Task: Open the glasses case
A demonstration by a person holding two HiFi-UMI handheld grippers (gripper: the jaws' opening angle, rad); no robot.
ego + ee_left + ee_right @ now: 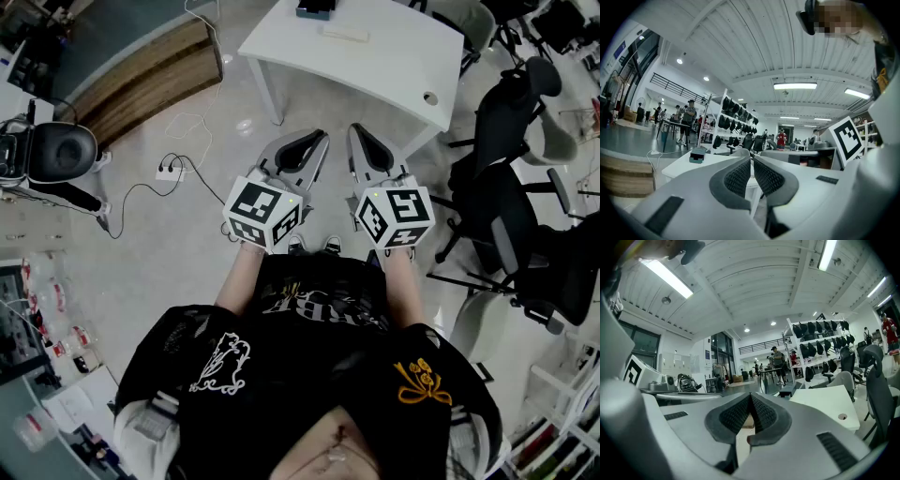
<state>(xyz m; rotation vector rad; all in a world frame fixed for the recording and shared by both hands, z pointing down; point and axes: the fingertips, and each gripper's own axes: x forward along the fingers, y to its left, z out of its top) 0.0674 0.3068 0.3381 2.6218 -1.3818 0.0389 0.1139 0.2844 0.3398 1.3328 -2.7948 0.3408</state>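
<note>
A small dark case (316, 9) lies at the far edge of a white table (384, 70), next to a flat white object (345, 34). In the left gripper view the case (697, 156) shows as a dark box on the tabletop, well beyond the jaws. My left gripper (319, 138) and right gripper (356, 129) are held side by side at waist height over the floor, short of the table and pointing toward it. Both are shut with nothing between the pads, as seen for the left gripper (751, 157) and the right gripper (751, 396).
Black office chairs (506, 206) crowd the right side. A power strip (170, 172) with cables lies on the floor at left, near a wooden platform (150, 80). A dark seat (61, 150) stands at far left. People stand in the distance by shelves (686, 117).
</note>
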